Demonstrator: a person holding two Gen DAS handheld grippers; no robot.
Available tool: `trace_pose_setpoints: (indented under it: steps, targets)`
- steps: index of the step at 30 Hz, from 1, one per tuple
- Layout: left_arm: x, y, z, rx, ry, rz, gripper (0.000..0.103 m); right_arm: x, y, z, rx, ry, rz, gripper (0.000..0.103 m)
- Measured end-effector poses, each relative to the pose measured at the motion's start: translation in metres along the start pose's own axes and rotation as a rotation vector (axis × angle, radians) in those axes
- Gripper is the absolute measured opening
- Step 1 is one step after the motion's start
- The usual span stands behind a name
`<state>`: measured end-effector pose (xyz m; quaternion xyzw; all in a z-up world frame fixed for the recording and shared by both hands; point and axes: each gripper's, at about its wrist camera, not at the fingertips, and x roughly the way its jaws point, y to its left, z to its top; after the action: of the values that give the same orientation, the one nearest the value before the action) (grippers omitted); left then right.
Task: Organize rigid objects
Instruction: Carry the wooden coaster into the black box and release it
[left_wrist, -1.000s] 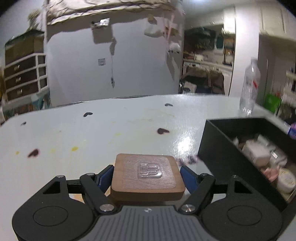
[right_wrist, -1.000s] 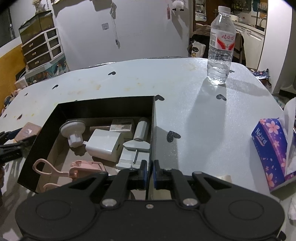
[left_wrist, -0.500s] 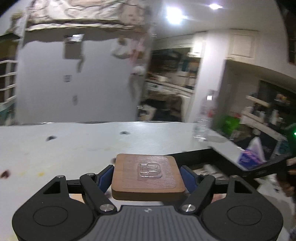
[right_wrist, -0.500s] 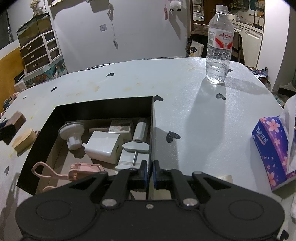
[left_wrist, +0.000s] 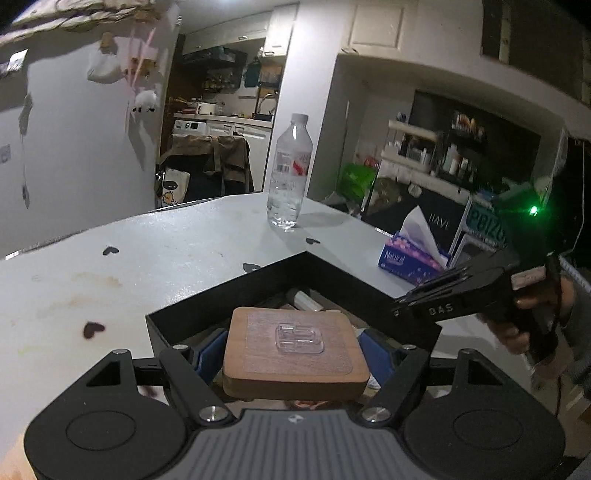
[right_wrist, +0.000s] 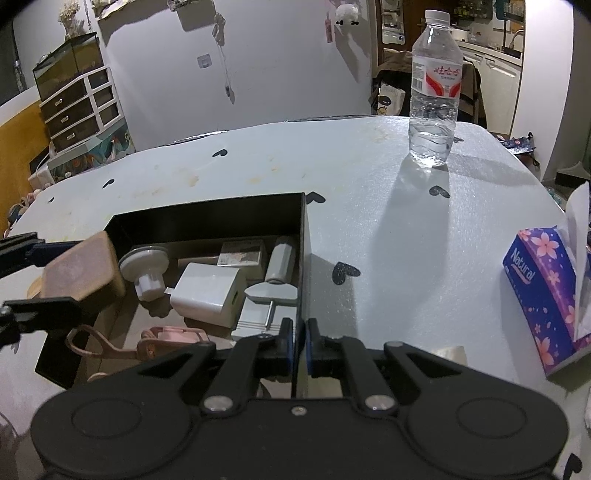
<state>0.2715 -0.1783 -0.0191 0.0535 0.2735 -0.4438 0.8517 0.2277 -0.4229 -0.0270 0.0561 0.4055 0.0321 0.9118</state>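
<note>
Your left claw, clamping the square wooden block, now hovers over the black open box, no longer above bare bench; your right claw stays clenched on the box's wall.

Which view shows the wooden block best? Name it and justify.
Left wrist view: the wooden block fills the centre, top face and clear plastic hook visible, clamped between the left tongs. The right wrist view shows it blurred at the left edge.

A clear water bottle stands upright toward the far right of the pale desk, which is dotted with dark heart marks. A purple flowered tissue box sits at the desk's right edge, well apart from the bottle
</note>
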Motion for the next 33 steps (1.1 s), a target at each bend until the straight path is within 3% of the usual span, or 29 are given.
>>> trace_pose_setpoints:
  steps: [16, 21, 33]
  targets:
    - [-0.003, 0.006, 0.003, -0.008, 0.069, -0.029, 0.078, 0.0, 0.001, 0.0, 0.003, 0.005, -0.002, 0.007]
    - [-0.004, 0.004, 0.001, -0.047, 0.103, -0.047, 0.092, 0.0, 0.002, 0.0, 0.002, 0.006, -0.008, 0.007]
    - [-0.022, 0.001, -0.002, -0.041, 0.074, 0.011, 0.103, -0.006, 0.002, 0.0, 0.001, -0.007, -0.014, 0.006]
